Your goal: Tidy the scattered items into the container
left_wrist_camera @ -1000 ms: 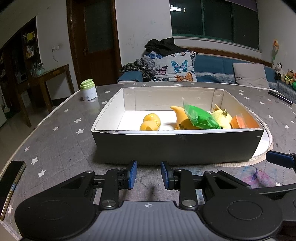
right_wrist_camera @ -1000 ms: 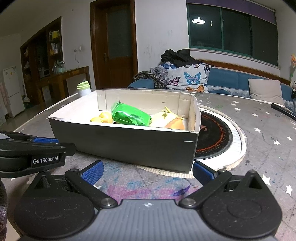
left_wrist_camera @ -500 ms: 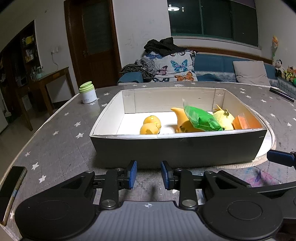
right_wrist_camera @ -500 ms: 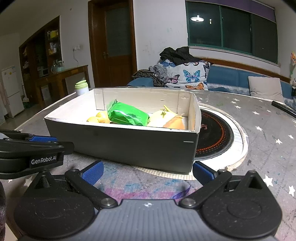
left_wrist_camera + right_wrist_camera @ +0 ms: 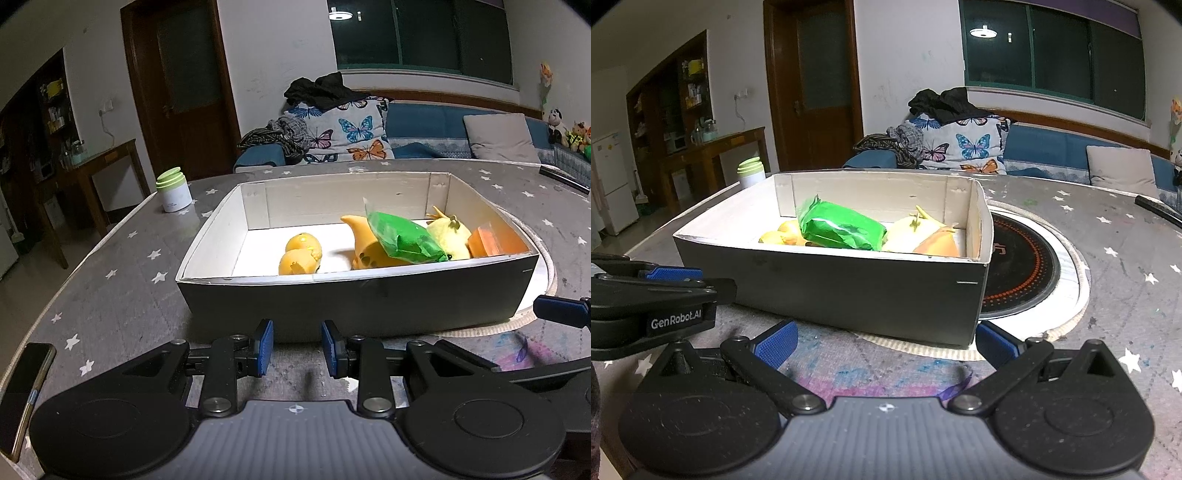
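- Left gripper: held low over the table, angled down toward the near wall of the box. Jaws narrow, a small gap between the blue pads, nothing in it.
- Right gripper: same low, downward pose, just right of the left one. Jaws spread wide, empty, the pads framing the box's near right corner without touching it.
- Against the frames of a second ago: both grippers hold about the same pose and the same jaw widths; the box contents lie as before. The view has shifted only slightly.
- Box: rectangular cardboard, dark outside, white inside, open top, partly resting on a round black hob with an orange dotted ring.
- Inside the box: two round orange toys at the left; a crinkled glossy green bag lying over an orange cone-shaped toy; a yellow plush; an orange packet against the right wall.
- Table: grey cloth with white stars, smudged blue and purple near the right gripper.
- On the cloth outside the box: a white jar with a green lid at the far left, a dark phone at the near left edge.
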